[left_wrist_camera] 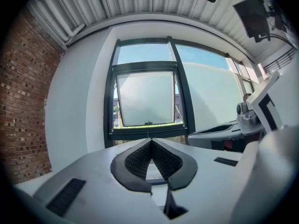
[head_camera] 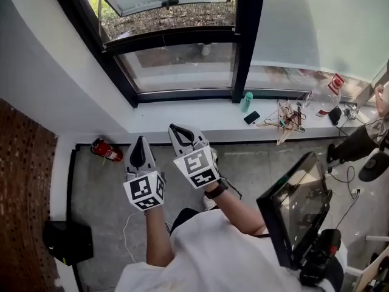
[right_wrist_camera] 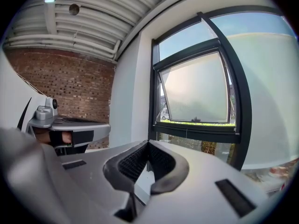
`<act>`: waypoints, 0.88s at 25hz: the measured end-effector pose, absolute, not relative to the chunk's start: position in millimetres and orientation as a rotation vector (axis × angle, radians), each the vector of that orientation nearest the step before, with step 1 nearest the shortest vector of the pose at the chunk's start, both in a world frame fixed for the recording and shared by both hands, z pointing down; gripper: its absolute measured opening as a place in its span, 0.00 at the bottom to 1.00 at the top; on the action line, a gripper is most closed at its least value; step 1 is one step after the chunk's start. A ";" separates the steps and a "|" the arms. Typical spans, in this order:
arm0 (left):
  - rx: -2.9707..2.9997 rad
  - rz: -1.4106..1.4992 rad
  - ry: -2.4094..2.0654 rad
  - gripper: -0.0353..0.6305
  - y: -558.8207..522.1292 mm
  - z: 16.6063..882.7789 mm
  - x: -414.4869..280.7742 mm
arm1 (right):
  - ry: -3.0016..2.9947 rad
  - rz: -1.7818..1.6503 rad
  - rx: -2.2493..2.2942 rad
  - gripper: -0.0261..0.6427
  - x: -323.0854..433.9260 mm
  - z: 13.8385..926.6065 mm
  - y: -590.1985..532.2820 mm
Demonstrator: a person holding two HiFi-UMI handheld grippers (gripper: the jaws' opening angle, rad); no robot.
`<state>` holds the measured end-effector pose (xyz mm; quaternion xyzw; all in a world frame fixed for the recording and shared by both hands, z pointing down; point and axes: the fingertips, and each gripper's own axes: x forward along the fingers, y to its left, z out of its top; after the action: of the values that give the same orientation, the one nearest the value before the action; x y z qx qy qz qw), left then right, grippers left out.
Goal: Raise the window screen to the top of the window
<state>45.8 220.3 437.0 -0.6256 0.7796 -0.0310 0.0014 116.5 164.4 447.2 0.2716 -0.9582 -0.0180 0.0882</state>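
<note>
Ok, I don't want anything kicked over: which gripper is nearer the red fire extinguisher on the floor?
Left. The left gripper sits just right of the fire extinguisher in the head view; the right gripper is farther right, beyond the left one.

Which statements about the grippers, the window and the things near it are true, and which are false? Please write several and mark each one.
1. The jaws of the left gripper and the right gripper are shut and empty. True.
2. The right gripper touches the window frame. False: it is apart from the frame.
3. A red fire extinguisher lies on the floor. True.
4. The green bottle stands on the floor. False: it stands on the sill.
5. The window sash is tilted open. True.
</note>
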 end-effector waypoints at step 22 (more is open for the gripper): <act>-2.363 -0.032 2.086 0.03 -77.7 461.4 -75.3 | -2.820 0.017 1.110 0.04 -0.6 453.6 -94.8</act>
<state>-75.3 -77.7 461.4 -0.7496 0.6618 -0.0103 -0.0055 -0.6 -94.8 453.6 0.3658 -0.9290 0.0056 0.0553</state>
